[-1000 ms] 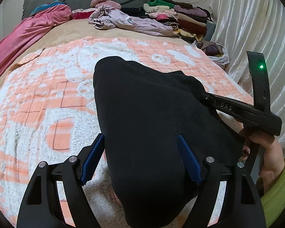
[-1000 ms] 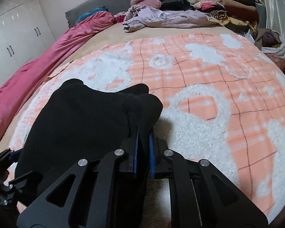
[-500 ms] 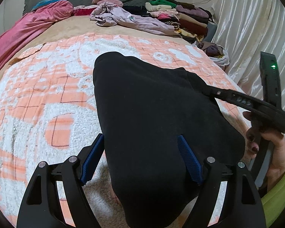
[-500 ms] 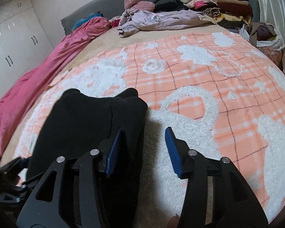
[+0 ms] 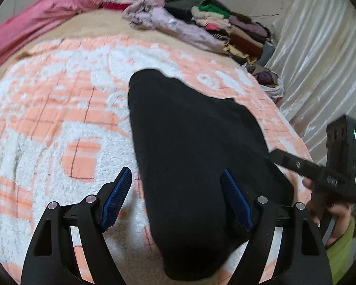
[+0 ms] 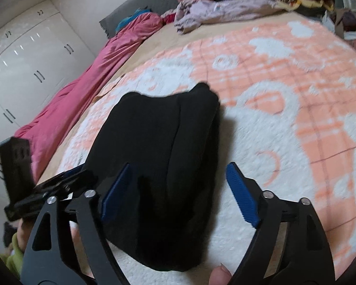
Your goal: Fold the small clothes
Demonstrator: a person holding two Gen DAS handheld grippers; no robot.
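Cloth dominates both wrist views: a black garment [image 5: 192, 166] lies folded on the orange-and-white blanket [image 5: 59, 123] that covers the bed, its near end bunched close to the cameras. The left gripper [image 5: 178, 199] hangs over that near end with its jaws opening; the garment's left side sits between the blue pads [image 5: 236, 201], but neither pad presses on it. The right gripper [image 6: 180, 192] is over the garment's right edge, its jaws also opening wide, the fabric lying loose between them and not pinched. In the left view a hand [image 5: 330, 209] in a green sleeve [image 5: 341, 254] holds the right tool at the right margin. At the far end of the bed sit a lilac garment [image 5: 168, 26], a stack of folded clothes [image 5: 232, 30] and a pink bedspread [image 6: 83, 90] along the left side.
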